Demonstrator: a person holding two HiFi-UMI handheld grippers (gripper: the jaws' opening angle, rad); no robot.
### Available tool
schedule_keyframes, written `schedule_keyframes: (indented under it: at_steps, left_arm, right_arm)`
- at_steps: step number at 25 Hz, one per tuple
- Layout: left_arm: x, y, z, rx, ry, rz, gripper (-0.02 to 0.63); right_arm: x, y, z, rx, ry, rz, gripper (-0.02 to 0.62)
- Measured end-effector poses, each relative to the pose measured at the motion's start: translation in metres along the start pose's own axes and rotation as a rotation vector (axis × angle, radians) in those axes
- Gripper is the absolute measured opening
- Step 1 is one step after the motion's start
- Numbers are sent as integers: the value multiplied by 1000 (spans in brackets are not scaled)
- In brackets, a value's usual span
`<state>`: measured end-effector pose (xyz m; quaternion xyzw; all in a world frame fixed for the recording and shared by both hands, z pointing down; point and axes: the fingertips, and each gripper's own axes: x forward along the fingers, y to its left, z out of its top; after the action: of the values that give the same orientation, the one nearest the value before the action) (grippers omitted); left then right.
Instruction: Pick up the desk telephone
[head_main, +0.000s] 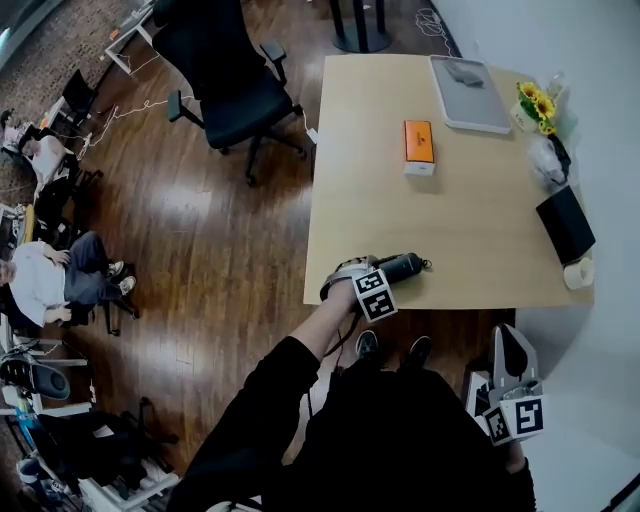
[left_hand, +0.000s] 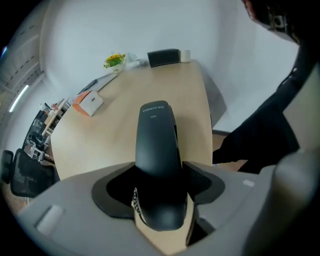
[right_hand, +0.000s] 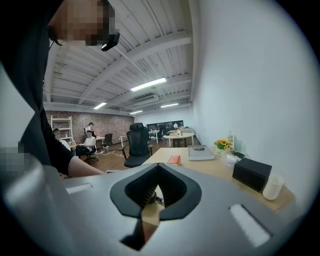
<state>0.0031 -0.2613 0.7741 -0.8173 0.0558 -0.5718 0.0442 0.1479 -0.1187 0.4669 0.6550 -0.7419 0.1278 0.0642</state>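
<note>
The telephone's black handset (head_main: 408, 266) lies on the near edge of the pale wooden table (head_main: 370, 200). My left gripper (head_main: 382, 273) points steeply down over it. In the left gripper view the handset (left_hand: 157, 145) sits between the open jaws of that gripper (left_hand: 159, 189), with a strip of table showing beside it and a bit of coiled cord (left_hand: 135, 200) on the left. My right gripper (head_main: 512, 347) hangs off the table's near right corner. Its jaws (right_hand: 159, 167) are shut on nothing and point along the table.
On the table are an orange box (head_main: 419, 143), a grey tray (head_main: 468, 95), yellow flowers (head_main: 535, 103), a black box (head_main: 565, 225) and a white cup (head_main: 579, 273). A black office chair (head_main: 235, 85) stands left of the table. Seated people (head_main: 45, 280) are at far left.
</note>
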Motion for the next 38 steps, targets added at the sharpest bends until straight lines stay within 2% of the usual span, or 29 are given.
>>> schedule_keyframes:
  at_steps: [3,6,10,12,14,17,19,21,25,30,34,38]
  left_arm:
    - [9,4,0,4,19,-42,269]
    - [14,-6,2,32,28,-85,265]
    - [15,-5,4,5,19,-67,262]
    - [13,-4,0,-90,-1,-46,261]
    - [2,-7,-3,-251,-60,-30,261]
    - [-42,9,-2,-467,-216,80,261]
    - [-91,26,9,-555,-350,177,261]
    - [-147,36,25,-600,-472,265,261]
    - [-237,32,44,-616,-605,420,262]
    - [-290,14,57,-593,-730,535,262]
    - [-307,35,70,-568,-772,606,261]
    - [-313,44,76,-556,-765,619,261]
  right_arm:
    - [17,-12,2,1,-3,24,1]
    - [19,-27,-3,19,13,14,1]
    - [28,-44,-12,63,30,0,2]
    - [33,-46,-17,82,38,12,1]
    - [36,-46,-21,87,43,34,2]
    - [45,-43,-20,77,35,70,1]
    - [53,-40,-16,69,26,92,2]
    - [60,-36,-13,64,19,115,2]
    - [69,-27,-17,63,31,159,2]
    - [68,-21,-12,64,11,167,2]
    - [76,-26,0,62,-25,156,1]
    - [68,-30,-3,84,0,148,0]
